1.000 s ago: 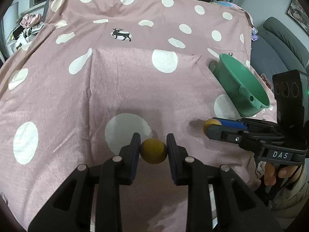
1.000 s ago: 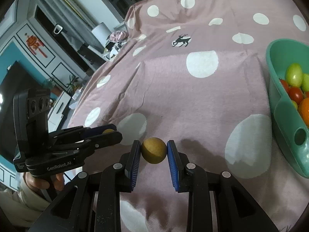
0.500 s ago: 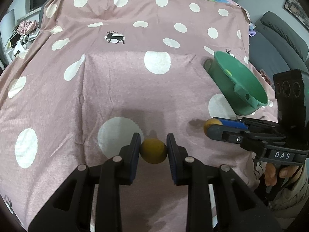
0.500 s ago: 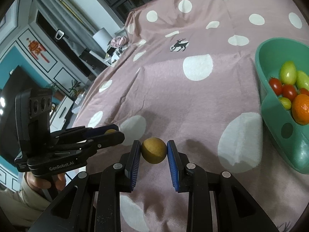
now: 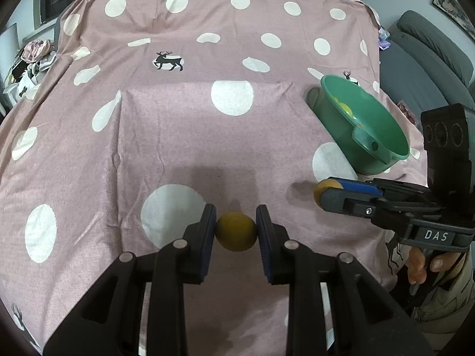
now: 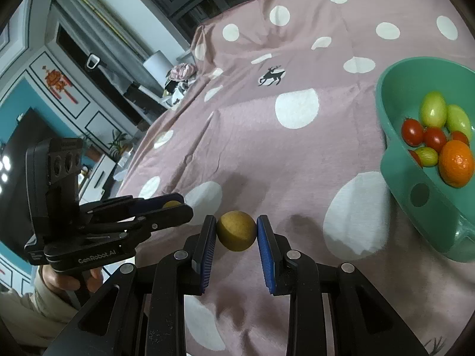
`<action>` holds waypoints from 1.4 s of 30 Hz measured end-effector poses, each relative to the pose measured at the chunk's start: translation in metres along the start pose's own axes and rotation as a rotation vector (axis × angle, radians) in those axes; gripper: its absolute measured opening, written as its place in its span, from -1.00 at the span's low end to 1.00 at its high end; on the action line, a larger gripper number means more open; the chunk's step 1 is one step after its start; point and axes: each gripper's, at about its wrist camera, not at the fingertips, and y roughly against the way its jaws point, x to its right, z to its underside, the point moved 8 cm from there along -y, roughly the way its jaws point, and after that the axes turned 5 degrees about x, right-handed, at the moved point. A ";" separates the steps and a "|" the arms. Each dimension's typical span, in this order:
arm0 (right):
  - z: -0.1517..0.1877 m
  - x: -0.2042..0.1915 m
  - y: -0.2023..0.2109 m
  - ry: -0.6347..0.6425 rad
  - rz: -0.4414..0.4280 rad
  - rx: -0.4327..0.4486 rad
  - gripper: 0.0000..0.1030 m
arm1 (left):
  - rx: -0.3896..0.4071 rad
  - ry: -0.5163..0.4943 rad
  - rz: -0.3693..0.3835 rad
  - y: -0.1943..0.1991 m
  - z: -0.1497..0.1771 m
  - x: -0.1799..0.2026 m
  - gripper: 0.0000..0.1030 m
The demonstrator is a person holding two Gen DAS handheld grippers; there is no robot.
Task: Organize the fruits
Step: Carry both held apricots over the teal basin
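Pinching one brown fruit [image 5: 236, 231] each, two hand-held grippers, left [image 5: 236, 233] and right [image 6: 236, 231], hover beside one green bowl [image 6: 394, 175] holding an orange [image 6: 456, 163] and several tomatoes [image 6: 433, 109].

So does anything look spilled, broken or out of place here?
Nothing stands out. Each gripper, left and right, holds a round brownish-yellow fruit; the green bowl sits upright on the dotted cloth with its fruit inside. The cloth is only a little creased.
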 end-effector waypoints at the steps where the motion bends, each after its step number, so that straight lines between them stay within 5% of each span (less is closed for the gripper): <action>1: 0.000 0.000 0.001 -0.001 0.000 0.002 -0.42 | 0.000 -0.001 -0.001 0.000 0.000 0.001 -0.47; 42: -0.002 0.012 0.032 -0.035 -0.024 0.090 -0.42 | 0.002 -0.076 -0.009 -0.005 -0.012 0.036 -0.47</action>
